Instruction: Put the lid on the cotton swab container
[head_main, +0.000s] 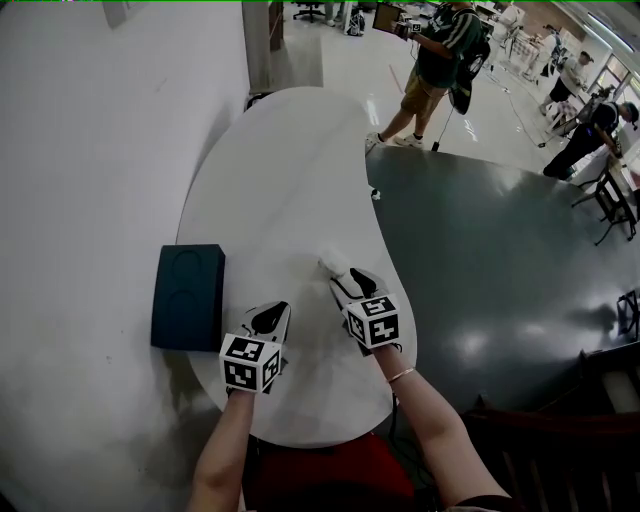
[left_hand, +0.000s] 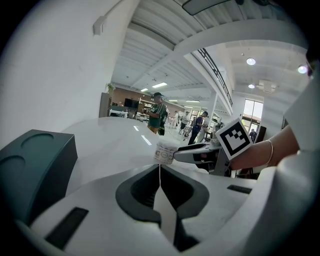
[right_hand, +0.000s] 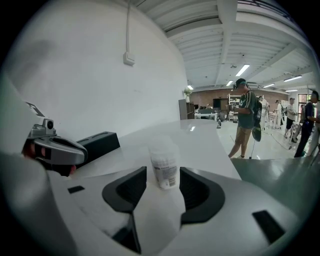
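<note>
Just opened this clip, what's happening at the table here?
A person works two hand-held grippers over a white table. The right gripper has its jaws on the cotton swab container, which stands upright on the table. A pale lid seems to sit on top, though how firmly is unclear. The left gripper is shut and empty, beside a dark box.
</note>
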